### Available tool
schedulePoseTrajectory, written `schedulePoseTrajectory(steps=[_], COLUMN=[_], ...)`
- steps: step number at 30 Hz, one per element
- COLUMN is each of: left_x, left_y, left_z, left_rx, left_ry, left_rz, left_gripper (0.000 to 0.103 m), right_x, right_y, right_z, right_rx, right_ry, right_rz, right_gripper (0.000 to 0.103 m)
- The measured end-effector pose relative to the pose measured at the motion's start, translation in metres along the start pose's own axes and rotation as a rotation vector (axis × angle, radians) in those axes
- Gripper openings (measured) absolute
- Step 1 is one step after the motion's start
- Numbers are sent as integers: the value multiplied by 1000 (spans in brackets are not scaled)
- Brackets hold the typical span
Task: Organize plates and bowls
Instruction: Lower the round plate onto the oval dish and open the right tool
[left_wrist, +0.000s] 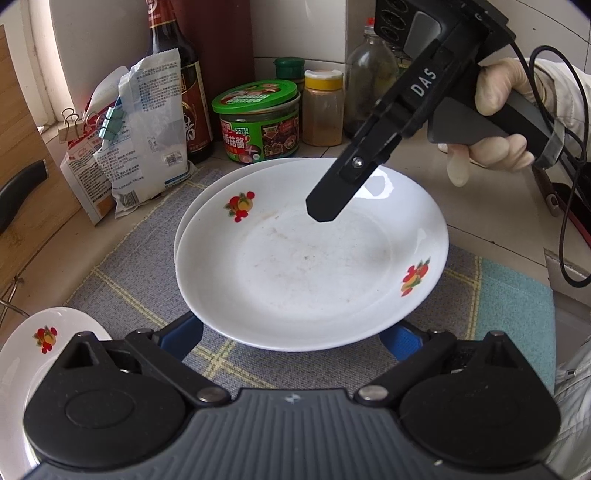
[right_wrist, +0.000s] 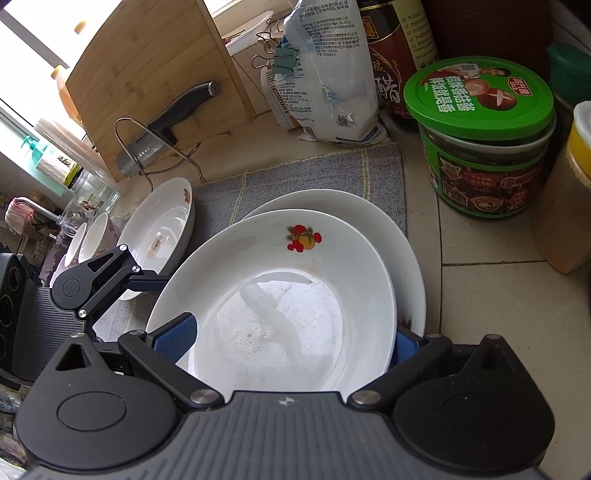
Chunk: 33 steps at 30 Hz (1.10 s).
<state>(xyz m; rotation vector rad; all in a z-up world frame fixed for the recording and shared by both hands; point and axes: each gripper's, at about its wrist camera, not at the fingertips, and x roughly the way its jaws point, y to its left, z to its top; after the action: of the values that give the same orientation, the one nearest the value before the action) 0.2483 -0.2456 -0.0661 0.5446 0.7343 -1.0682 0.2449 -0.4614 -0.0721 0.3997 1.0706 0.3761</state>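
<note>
Two white plates with fruit decals are stacked on a grey cloth mat. The top plate sits shifted off the lower plate. My left gripper is open, and its blue pads reach under the top plate's near rim, which hides the tips. One of its fingers meets the rim in the right wrist view. My right gripper is open, with its pads spread beside the plates and its tips hidden. Its tip hangs over the top plate's far right part.
A third decorated plate lies left of the stack, with bowls beyond it. A green-lidded jar, a spice jar, a dark bottle and clipped bags crowd the back. A cutting board with a knife stands at the left. A gloved hand holds the right gripper.
</note>
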Motion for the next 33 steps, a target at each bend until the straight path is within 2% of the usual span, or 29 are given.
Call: schedulePoseTrajectory(steps=[18,33], left_x=[-5,-13], left_y=[-5,-13], left_z=[-1,-2], left_rx=[-2,-59], left_ry=[-23,-36], left_rz=[27,70], left_gripper=[100,101], right_x=[-12,-15], right_y=[10,27], right_z=[-6,-13], right_rx=[-18,-80], right_ry=[-2,14], right_rz=[-66,-173], right_gripper=[103,103])
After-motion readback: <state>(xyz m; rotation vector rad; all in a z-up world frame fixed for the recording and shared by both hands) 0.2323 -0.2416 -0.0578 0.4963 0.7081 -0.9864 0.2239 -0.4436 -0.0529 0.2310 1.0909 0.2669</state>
